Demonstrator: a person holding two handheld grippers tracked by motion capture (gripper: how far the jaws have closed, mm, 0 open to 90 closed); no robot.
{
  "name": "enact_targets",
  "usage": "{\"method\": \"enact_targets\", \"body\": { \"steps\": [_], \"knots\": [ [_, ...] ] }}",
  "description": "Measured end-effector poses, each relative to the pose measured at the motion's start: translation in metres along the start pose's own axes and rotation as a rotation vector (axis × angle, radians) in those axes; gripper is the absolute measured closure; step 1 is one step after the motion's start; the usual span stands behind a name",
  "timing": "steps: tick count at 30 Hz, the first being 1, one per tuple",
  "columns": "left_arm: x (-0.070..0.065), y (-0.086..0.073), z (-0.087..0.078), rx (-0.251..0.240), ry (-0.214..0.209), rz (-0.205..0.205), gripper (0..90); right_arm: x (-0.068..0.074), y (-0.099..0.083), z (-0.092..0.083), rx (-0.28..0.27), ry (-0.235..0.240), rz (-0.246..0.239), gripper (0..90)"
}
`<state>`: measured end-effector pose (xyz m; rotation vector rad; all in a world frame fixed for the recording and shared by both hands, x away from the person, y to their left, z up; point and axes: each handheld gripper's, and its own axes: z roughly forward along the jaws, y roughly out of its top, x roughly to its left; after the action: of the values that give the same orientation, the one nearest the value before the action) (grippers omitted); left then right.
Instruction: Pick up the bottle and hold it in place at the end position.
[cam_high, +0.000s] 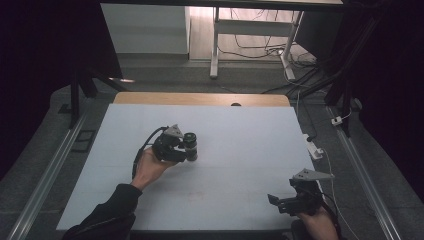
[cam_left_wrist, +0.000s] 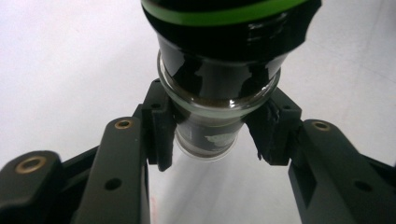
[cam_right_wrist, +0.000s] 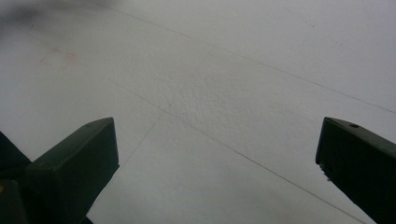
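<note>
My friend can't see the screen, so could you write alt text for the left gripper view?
Two black jaws of the left gripper close on the narrow lower part of a dark glass jar, one from each side. The jar carries a green band near the top, and a white table lies behind it.

Jar mid-table, perhaps upright — right gripper at near-right corner.

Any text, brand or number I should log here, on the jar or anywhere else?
No readable text anywhere.
Jar clamped in the left tool: a pale mark low on the glass, too blurred and too small to read.
Green band on its black lid: plain, no lettering.
Table under the open right tool: faint lines, no writing.
</note>
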<state>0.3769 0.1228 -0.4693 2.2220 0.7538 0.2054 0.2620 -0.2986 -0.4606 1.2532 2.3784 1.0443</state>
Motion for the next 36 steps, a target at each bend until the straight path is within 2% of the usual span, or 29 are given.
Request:
{"method": "enact_targets", "body": {
  "steps": [10, 15, 28, 36],
  "knots": [
    [0.003, 0.020, 0.017, 0.004, 0.022, 0.028, 53.7, 0.000, 0.000, 0.000, -0.001, 0.002, 0.001, 0.0],
    [0.005, 0.025, 0.024, 0.009, 0.026, 0.036, 53.7, 0.000, 0.000, 0.000, 0.000, 0.001, -0.001, 0.0],
    [0.012, 0.015, 0.045, 0.014, 0.053, 0.032, 53.7, 0.000, 0.000, 0.000, -0.001, 0.001, -0.007, 0.0],
    [0.014, 0.009, 0.054, 0.009, 0.050, 0.024, 53.6, 0.000, 0.000, 0.000, -0.003, 0.003, -0.007, 0.0]
  ]
}}
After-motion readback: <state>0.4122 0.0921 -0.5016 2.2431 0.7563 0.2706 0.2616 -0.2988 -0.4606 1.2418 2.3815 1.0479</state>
